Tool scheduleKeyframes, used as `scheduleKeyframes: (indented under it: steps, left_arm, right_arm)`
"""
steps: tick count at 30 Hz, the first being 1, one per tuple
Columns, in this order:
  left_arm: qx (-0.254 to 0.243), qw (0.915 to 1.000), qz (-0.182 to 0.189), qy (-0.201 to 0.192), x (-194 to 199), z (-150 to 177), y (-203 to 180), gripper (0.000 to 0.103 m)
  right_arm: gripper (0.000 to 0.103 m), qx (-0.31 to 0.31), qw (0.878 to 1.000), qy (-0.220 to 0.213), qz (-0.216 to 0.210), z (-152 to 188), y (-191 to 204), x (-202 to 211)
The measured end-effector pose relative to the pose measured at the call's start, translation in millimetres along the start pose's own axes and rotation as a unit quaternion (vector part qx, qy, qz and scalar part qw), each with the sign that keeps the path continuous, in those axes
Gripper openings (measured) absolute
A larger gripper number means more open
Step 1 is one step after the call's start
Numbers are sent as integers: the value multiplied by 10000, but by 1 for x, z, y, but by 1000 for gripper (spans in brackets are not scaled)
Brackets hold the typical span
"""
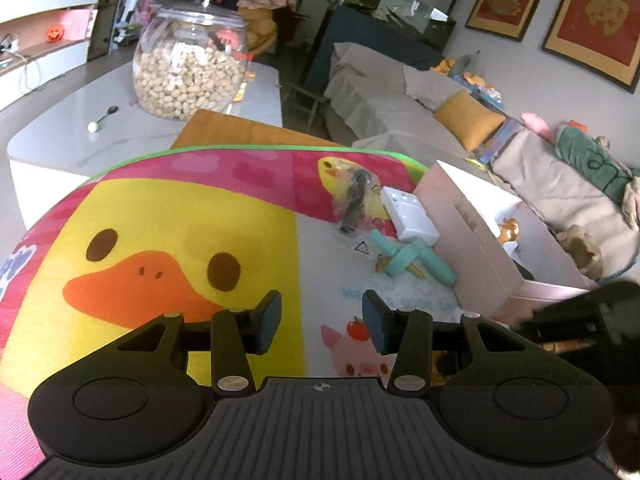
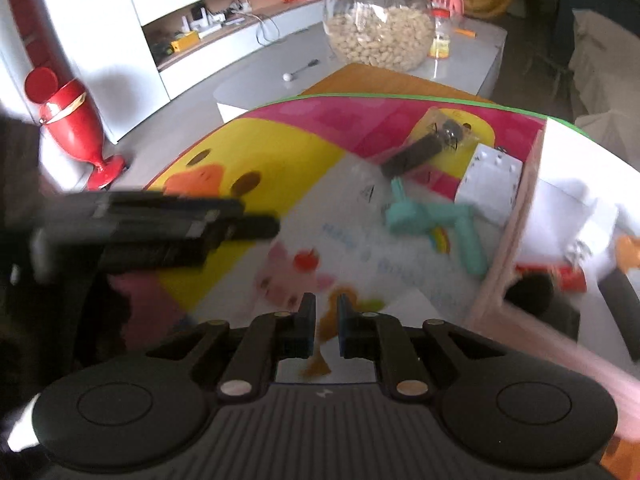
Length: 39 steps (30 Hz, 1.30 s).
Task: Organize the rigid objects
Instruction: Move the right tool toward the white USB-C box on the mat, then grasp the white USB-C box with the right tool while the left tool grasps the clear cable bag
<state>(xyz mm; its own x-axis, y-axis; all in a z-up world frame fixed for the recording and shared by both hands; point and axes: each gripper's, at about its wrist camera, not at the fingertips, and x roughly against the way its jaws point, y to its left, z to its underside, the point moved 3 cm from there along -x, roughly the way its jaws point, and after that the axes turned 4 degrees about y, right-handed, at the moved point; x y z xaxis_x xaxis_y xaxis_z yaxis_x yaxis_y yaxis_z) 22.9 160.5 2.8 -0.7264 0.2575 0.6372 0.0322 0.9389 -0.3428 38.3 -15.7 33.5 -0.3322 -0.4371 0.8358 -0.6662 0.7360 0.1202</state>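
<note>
A colourful duck mat (image 1: 160, 208) (image 2: 280, 140) carries three loose things near its right side. They are a teal toy (image 1: 408, 258) (image 2: 436, 224), a white socket block (image 1: 412, 216) (image 2: 490, 184) and a clear bag of black parts (image 1: 358, 200) (image 2: 432, 140). Beside them stands a pink box (image 1: 472, 240) (image 2: 504, 248) with a few items inside. My left gripper (image 1: 322, 316) hovers open over the mat, nothing between its fingers. My right gripper (image 2: 324, 316) is shut and empty, low over the mat's near edge, short of the teal toy.
A big glass jar of peanuts (image 1: 188, 68) (image 2: 380, 28) and a spoon (image 1: 102, 118) sit on the grey table behind the mat. A red vase (image 2: 76, 124) stands on the floor at left. A covered sofa (image 1: 400, 100) lies to the right.
</note>
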Motion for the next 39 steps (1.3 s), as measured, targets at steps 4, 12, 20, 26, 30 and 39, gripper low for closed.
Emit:
scheduleKeyframes:
  steps: [4,12,20,26,30,39]
  left_arm:
    - [-338,9992,130,-188,3,0,-11,49]
    - [-1905,9817,-8,-59,-13,-3,-65,49]
    - [-1099,9937,-134,-143,-65,-72,-61,47]
    - [-1433,9854,-824,411,-129,-99,-64,47]
    - [-1645,9809,-818,640,-155,-95,-67,53]
    - [-2025,9773,-452,435,-137,-75,-61,27]
  right_arm:
    - [17,-261,9991,-307,151,34,-8,17]
    - [41,-1039,9907,-883,43,95,-40,57]
    - [56,-1279,9747,-1690,706,127,-68,91]
    - [59,-1870,9664,-1609,718,142,-97,74]
    - [61,-2089,9607,-1736,578,149,-105,74]
    - [67,-2217,9566,-1816,536,153,-106,71]
